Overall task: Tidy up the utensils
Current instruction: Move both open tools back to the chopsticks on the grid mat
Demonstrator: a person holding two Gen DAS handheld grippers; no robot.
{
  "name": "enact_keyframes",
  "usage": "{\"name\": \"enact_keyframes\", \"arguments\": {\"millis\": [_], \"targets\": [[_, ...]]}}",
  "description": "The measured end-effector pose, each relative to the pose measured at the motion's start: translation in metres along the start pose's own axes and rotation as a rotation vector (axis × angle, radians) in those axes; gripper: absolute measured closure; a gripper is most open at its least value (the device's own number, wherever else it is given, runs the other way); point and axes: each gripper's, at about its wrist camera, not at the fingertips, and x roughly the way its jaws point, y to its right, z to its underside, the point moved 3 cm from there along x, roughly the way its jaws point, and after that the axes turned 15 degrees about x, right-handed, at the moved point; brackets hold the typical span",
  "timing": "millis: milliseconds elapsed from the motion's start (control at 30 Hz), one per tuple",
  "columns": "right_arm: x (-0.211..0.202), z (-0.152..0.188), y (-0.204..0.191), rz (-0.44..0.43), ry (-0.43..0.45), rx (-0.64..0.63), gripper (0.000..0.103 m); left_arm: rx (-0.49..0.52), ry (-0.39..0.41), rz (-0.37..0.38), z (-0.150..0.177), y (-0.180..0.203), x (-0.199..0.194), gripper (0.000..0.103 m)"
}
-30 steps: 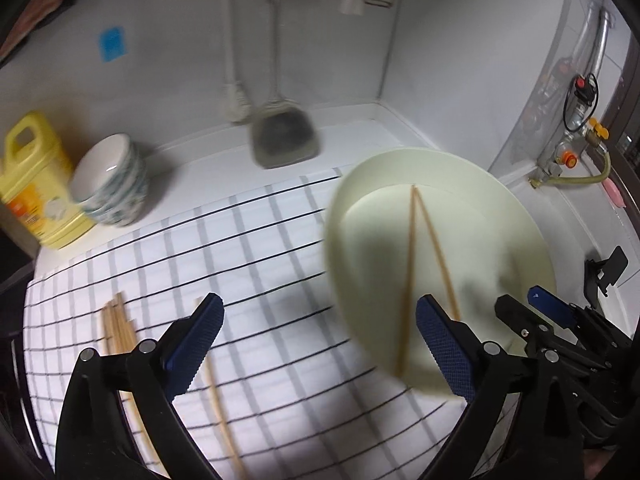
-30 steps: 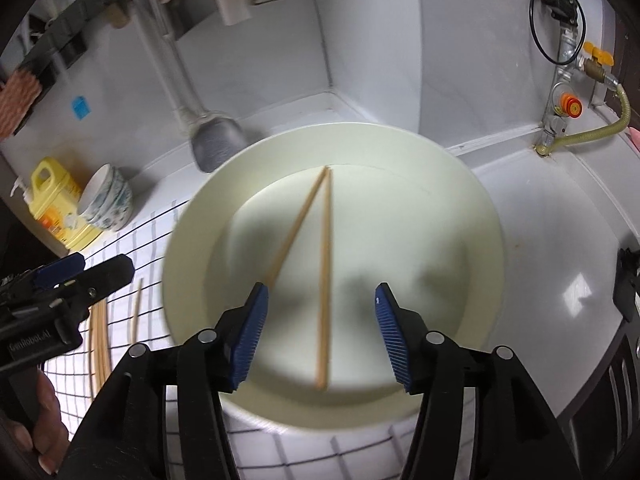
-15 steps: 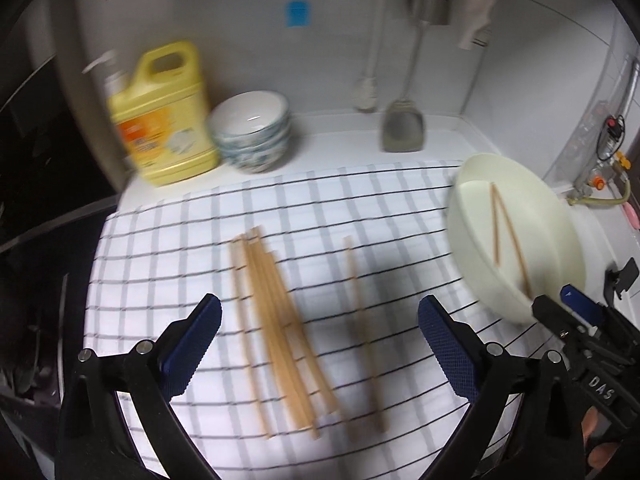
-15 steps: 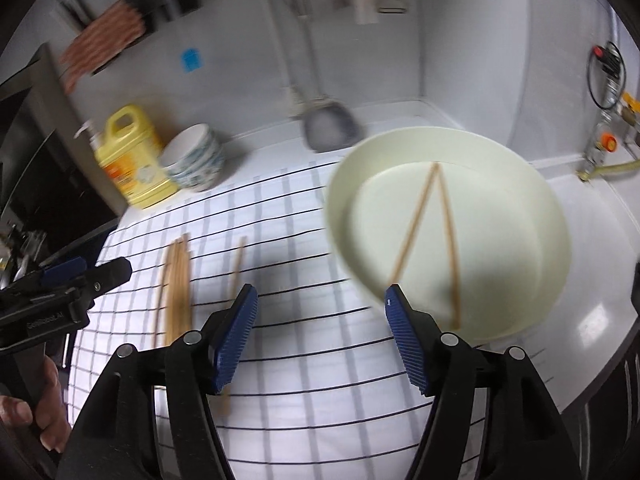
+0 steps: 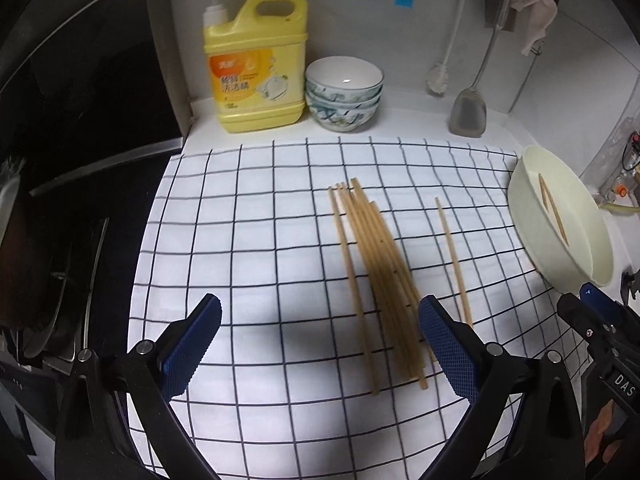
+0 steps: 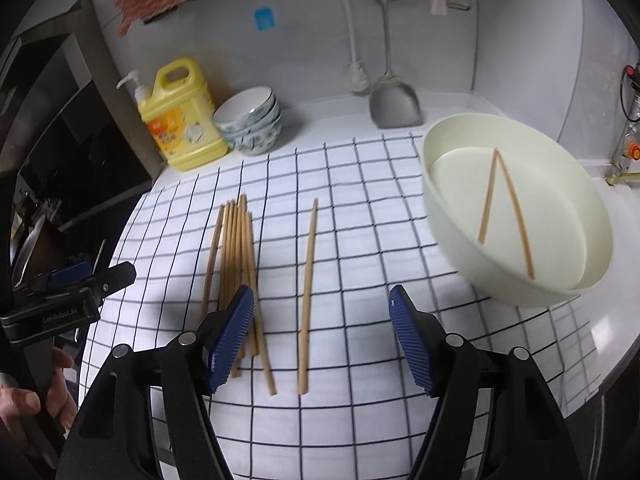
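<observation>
Several wooden chopsticks (image 5: 380, 272) (image 6: 236, 248) lie bundled on a white checked cloth (image 5: 240, 220). One single chopstick (image 5: 452, 256) (image 6: 309, 280) lies apart to their right. A cream basin (image 5: 580, 240) (image 6: 452, 216) at the cloth's right edge holds two chopsticks (image 6: 488, 200). My left gripper (image 5: 320, 308) hangs open and empty above the cloth, just left of the bundle's near ends. My right gripper (image 6: 322, 292) hovers over the single chopstick; its jaws are opening, with nothing held between them.
A yellow detergent bottle (image 5: 256, 68) and stacked bowls (image 5: 344, 92) stand at the back wall. A spatula (image 5: 468, 112) and a brush (image 5: 438, 80) hang there. A dark stove (image 5: 80, 160) borders the cloth on the left. A hand (image 6: 24, 404) holds the left gripper.
Both grippers have moved left, away from the basin and over the cloth with the chopsticks. The right jaws have spread wider. The basin now sits at the right of both views.
</observation>
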Motion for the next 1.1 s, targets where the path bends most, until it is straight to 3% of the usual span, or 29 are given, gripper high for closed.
{"name": "enact_keyframes", "arguments": {"millis": [300,500,600,700,833,967,1100], "targets": [[0.022,0.012,-0.006,-0.018,-0.057,-0.058,0.036,-0.074,-0.021,-0.04,0.018,-0.008,0.016,0.006],[0.047,0.014,0.006,-0.043,-0.078,-0.097,0.036,-0.134,-0.025,-0.018,0.023,-0.002,0.036,0.006],[0.058,0.013,0.011,-0.061,-0.081,-0.11,0.036,-0.149,-0.062,-0.063,0.027,0.002,0.048,0.006],[0.069,0.014,0.012,-0.074,-0.088,-0.126,0.036,-0.16,-0.042,-0.069,0.027,0.005,0.057,0.006],[0.083,0.014,0.011,-0.073,-0.07,-0.142,0.036,-0.156,-0.028,-0.026,0.022,0.005,0.072,0.006],[0.1,0.016,0.009,-0.078,-0.058,-0.122,0.036,-0.158,-0.013,-0.047,0.019,-0.002,0.088,0.006],[0.111,0.019,0.001,-0.022,-0.035,-0.151,0.036,-0.139,-0.023,-0.081,0.018,-0.006,0.102,0.006]]}}
